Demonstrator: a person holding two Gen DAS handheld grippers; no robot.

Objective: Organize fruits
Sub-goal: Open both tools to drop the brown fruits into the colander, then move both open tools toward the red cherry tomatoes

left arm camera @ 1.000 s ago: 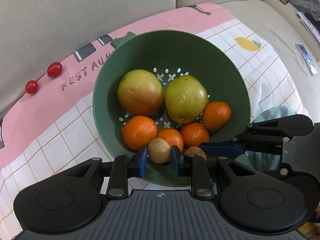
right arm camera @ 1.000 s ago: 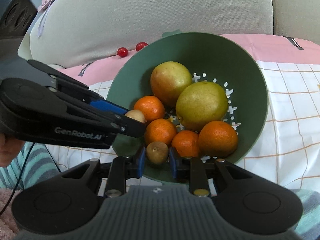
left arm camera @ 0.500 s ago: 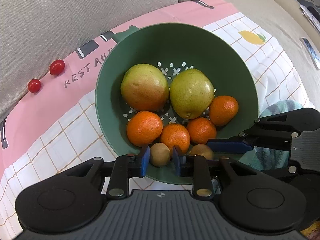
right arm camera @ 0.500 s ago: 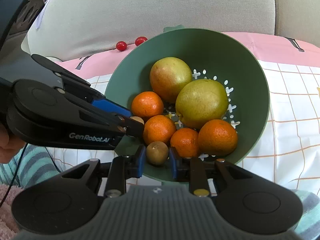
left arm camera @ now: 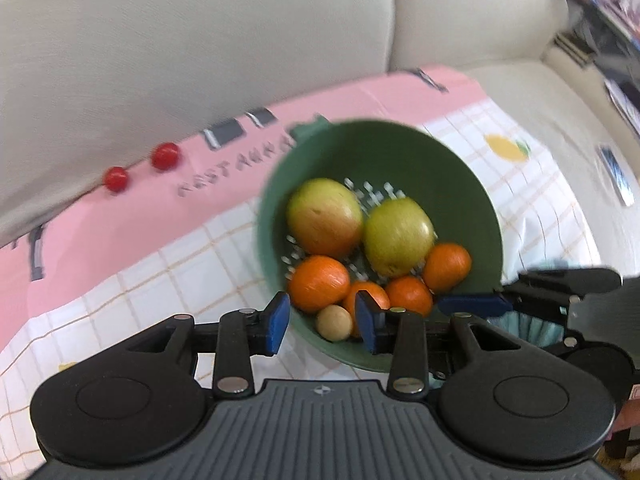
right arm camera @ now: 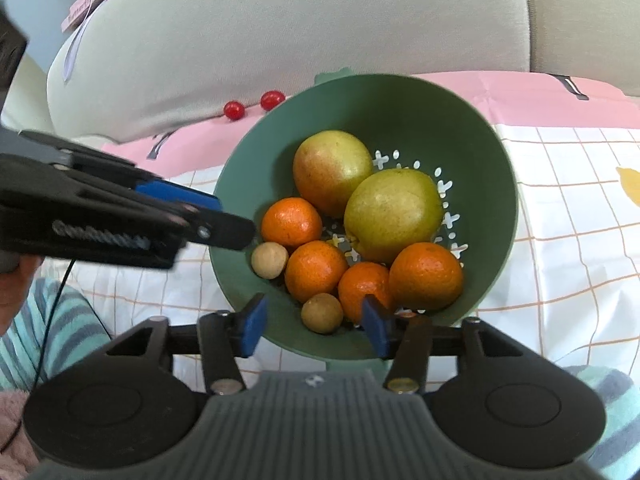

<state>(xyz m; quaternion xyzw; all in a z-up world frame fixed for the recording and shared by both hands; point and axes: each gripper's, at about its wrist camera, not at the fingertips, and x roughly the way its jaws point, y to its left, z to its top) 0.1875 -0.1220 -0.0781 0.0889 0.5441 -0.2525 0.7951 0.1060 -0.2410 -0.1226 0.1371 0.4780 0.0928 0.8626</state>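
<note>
We are opening both claws, left claw [left arm camera: 318, 322] and right claw [right arm camera: 314, 324], releasing two small, light, thin-shelled longans [right arm camera: 322, 313] inside the green colander [right arm camera: 496, 200]; they are needing gentle side grips.

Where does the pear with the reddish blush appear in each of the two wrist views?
Left wrist view: the blushed pear lies at the upper left inside the green colander, left of the greener pear.
Right wrist view: blushed pear, upper centre of the colander, above the greener pear.
Shared landmark: two cherry tomatoes on the pink cloth.
</note>
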